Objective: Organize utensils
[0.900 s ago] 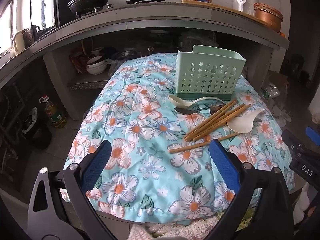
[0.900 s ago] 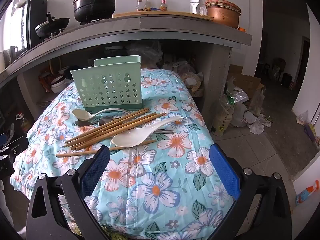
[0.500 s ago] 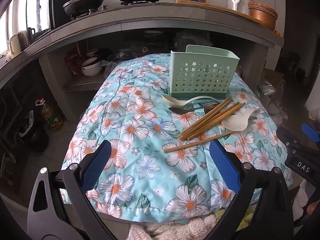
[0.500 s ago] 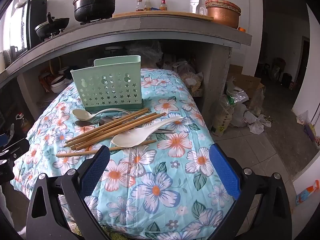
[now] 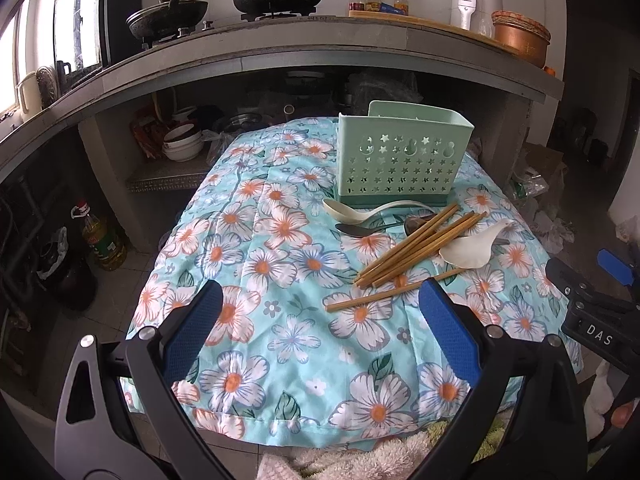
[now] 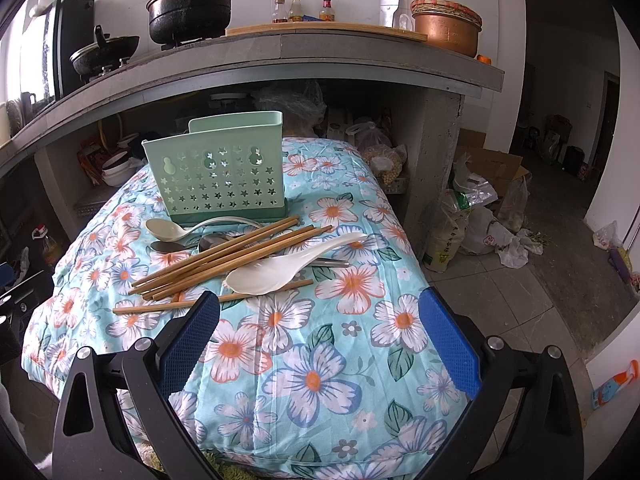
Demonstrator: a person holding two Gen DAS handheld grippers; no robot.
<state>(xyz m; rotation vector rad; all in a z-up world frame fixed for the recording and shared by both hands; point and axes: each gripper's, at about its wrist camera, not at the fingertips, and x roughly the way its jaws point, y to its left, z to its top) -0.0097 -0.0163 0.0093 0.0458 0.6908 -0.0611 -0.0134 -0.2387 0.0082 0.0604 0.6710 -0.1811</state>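
Observation:
A mint-green perforated utensil holder stands upright at the far end of a flowered cloth-covered table. In front of it lie several wooden chopsticks, a white rice paddle, a cream spoon and metal spoons. My left gripper hovers open over the near cloth, short of the utensils. My right gripper is open too, its left pad by the nearest chopstick's middle. Neither holds anything.
A concrete counter with pots, bottles and a copper bowl overhangs the table's far end. Bowls sit on a shelf beneath it. An oil bottle stands on the floor to the left, bags to the right.
The left wrist view has drifted a little, so the holder and utensils sit slightly further left in it. The right wrist view is unchanged. Both grippers stayed open.

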